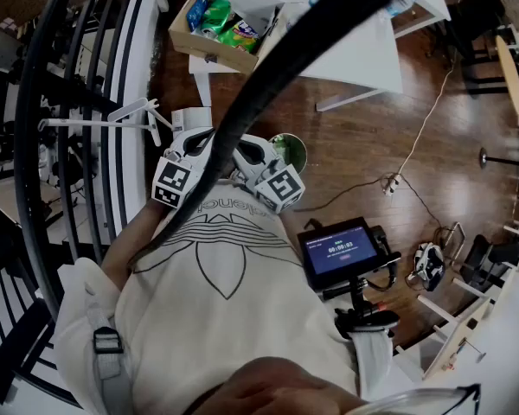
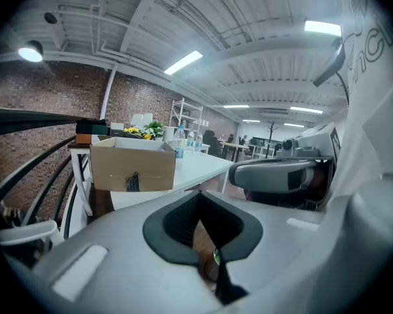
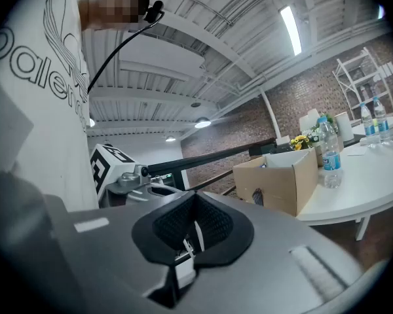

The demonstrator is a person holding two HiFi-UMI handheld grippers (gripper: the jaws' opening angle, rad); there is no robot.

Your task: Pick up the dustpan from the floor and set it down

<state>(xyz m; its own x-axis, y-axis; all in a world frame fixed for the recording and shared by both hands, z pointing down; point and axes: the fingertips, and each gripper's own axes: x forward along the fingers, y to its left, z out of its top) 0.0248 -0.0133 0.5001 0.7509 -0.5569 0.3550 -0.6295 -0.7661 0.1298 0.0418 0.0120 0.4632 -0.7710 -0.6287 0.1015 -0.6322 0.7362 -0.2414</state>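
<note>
Pre-pick step. Left gripper point(image 2: 217, 267) has its jaws together and is empty. Right gripper point(image 3: 191, 244) looks likewise. We cannot pick out the dustpan in any view. Next, we judge: locate it on the wooden floor point(image 1: 454, 188), open, reach down.

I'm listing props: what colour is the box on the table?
The box is plain cardboard brown, seen best in the left gripper view.

The shirt point(image 1: 216, 266) carries outline letters: "alenci" at 12 o'clock above its leaf emblem in the head view, "oalen" at 10 o'clock in the right gripper view. The screen point(image 1: 340, 251) at 4 o'clock shows timer digits too small to read.
</note>
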